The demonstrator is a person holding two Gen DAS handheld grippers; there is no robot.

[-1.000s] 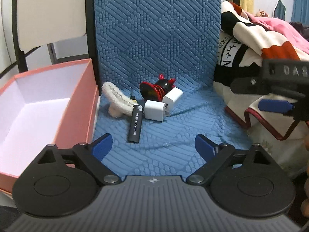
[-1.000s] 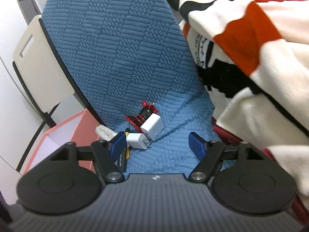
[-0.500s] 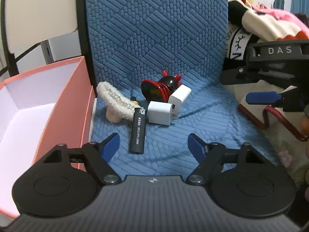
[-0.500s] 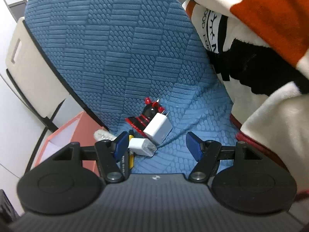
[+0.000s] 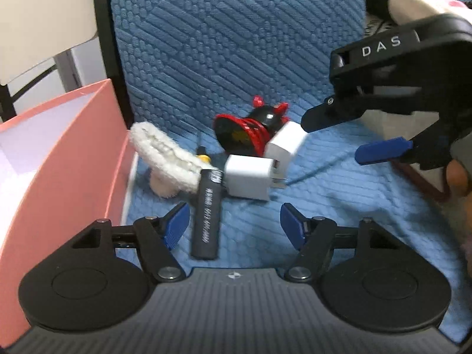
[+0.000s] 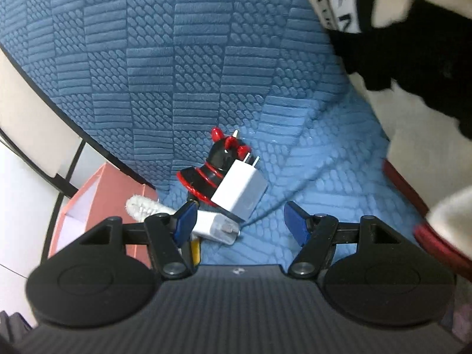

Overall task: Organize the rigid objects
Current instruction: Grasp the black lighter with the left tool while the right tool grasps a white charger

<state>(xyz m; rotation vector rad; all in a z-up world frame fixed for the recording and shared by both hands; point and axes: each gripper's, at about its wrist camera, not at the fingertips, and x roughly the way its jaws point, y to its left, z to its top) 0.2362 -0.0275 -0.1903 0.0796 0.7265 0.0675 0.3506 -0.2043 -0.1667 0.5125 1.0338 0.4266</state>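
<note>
While both tools (image 5: 233, 218) (image 6: 237, 215) gape | black tube (image 5: 206, 215) lies lengthwise, pointing toward the white chargers (image 5: 250, 178).

A blue quilted cushion (image 5: 236, 44) with a woven block pattern covers the seat and backrest, filling the view from 6 to 12 o'clock. Its black frame edge (image 5: 101, 29) runs up at 11 o'clock. A cream chair back (image 5: 44, 14) stands at 10 o'clock. A patterned plush blanket (image 6: 413, 59) drapes at 2 o'clock.
</note>
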